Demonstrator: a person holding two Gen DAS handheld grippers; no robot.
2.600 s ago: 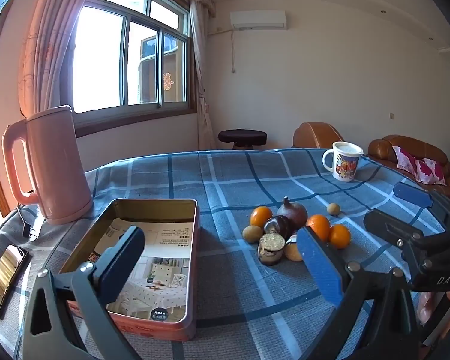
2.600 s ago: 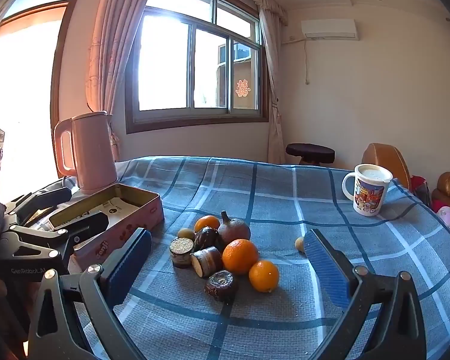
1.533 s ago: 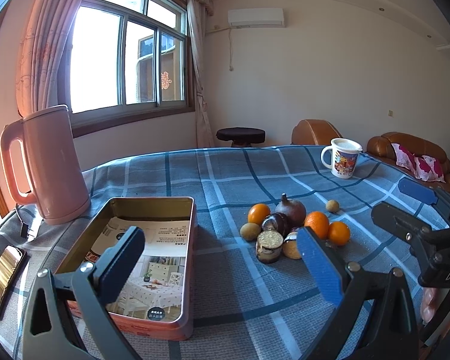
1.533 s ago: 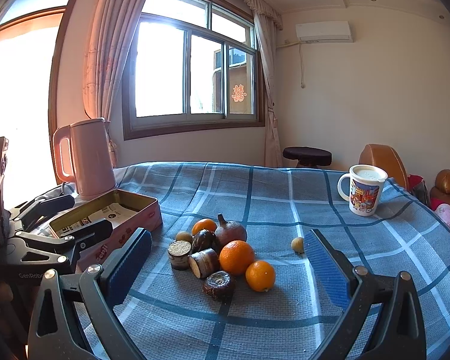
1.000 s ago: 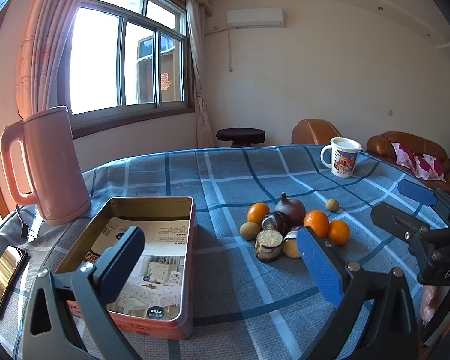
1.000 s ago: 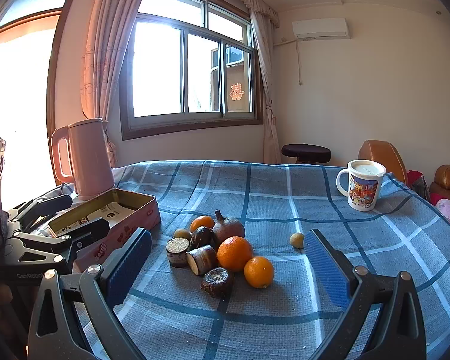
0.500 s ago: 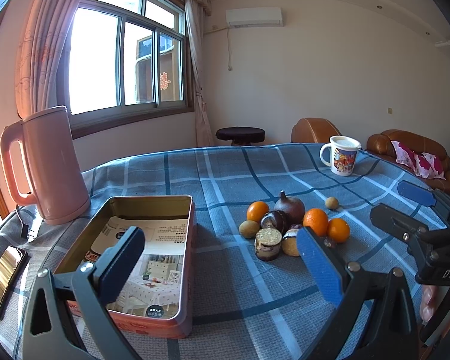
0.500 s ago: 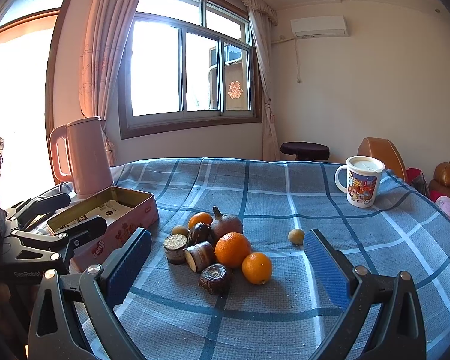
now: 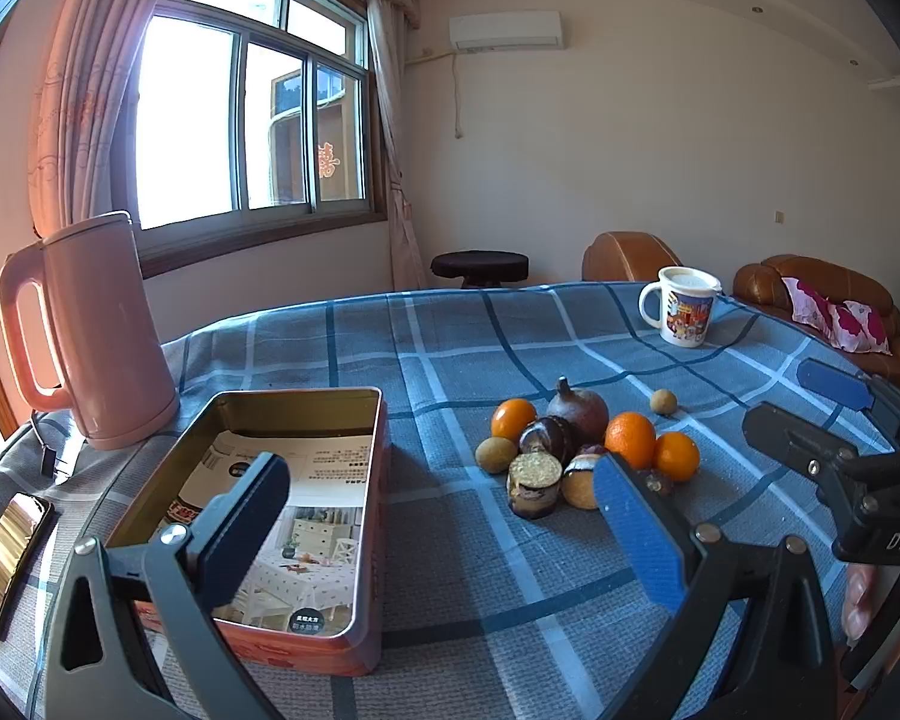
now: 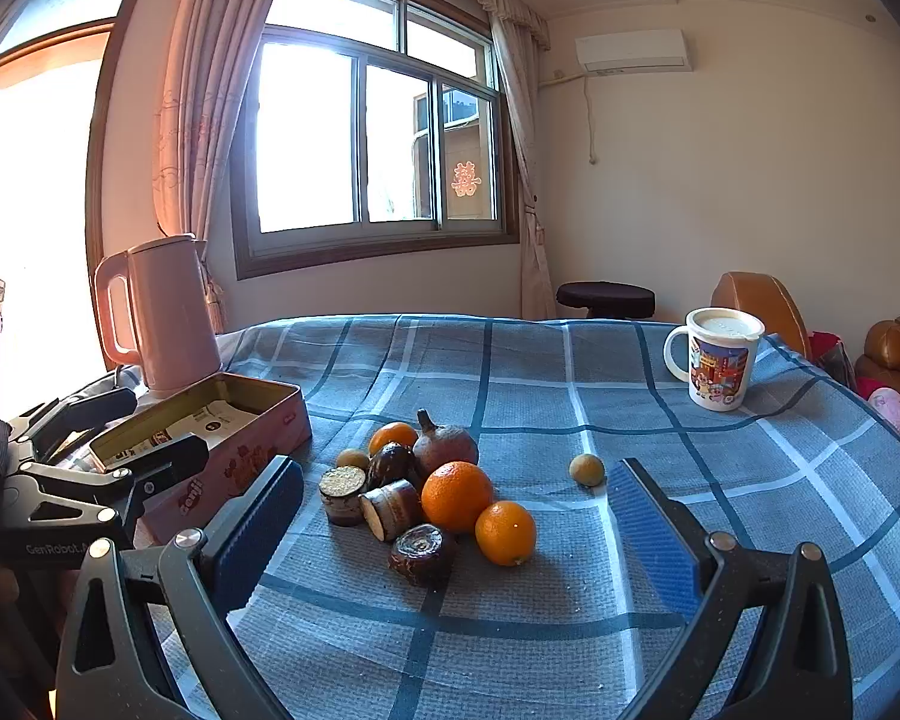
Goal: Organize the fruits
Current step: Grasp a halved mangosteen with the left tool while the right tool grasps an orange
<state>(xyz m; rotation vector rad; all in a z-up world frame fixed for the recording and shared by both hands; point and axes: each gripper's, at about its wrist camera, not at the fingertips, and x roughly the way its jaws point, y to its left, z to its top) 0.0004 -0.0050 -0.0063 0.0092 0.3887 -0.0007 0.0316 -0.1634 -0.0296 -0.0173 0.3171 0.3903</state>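
A pile of fruit lies mid-table: a large orange (image 10: 456,495), a smaller orange (image 10: 505,533), a third orange (image 10: 393,436), a pomegranate (image 10: 445,443), dark passion fruits and cut dark pieces (image 10: 421,553). A small round fruit (image 10: 586,470) lies apart to the right. The pile also shows in the left wrist view (image 9: 576,447). An open pink tin box (image 9: 270,504) sits left of the pile. My left gripper (image 9: 438,516) is open and empty near the tin. My right gripper (image 10: 450,516) is open and empty, just short of the pile.
A pink kettle (image 9: 90,330) stands behind the tin. A phone (image 9: 6,552) lies at the table's left edge. A printed mug (image 10: 717,357) stands at the far right. The table wears a blue checked cloth (image 10: 570,372). Sofas and a stool stand beyond.
My right gripper has edged slightly towards the fruit pile. Both grippers stay open. No fruit has moved.
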